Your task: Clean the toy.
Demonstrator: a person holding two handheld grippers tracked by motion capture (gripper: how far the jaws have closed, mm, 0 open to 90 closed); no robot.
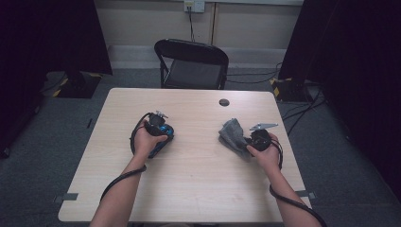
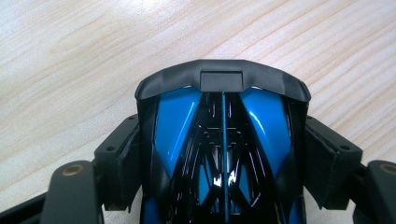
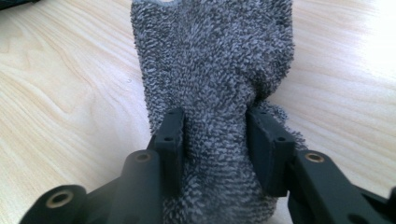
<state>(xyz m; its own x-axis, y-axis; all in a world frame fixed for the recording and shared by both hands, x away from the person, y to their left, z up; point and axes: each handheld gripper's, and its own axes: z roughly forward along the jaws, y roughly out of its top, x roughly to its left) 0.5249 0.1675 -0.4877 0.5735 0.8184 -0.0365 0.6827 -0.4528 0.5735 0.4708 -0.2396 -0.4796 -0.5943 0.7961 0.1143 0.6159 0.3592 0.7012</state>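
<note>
Wood-grain table (image 1: 198, 179), 1 black folding chair (image 1: 191, 64) beyond. Left gripper (image 2: 223, 154) pinches a glossy blue-black toy car (image 2: 219, 140). Right gripper (image 3: 219, 140) squeezes a fuzzy grey towel (image 3: 212, 60).

Soft overhead light is falling on the pale table (image 1: 198, 179). Dark room edges are dimming; glare is bleaching the right gripper view's corner.

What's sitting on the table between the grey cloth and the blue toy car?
Nothing visible. The grey cloth lies toward the right and the blue toy car toward the left, with only bare table between them. The small dark disc lies farther back, off that line.
</note>
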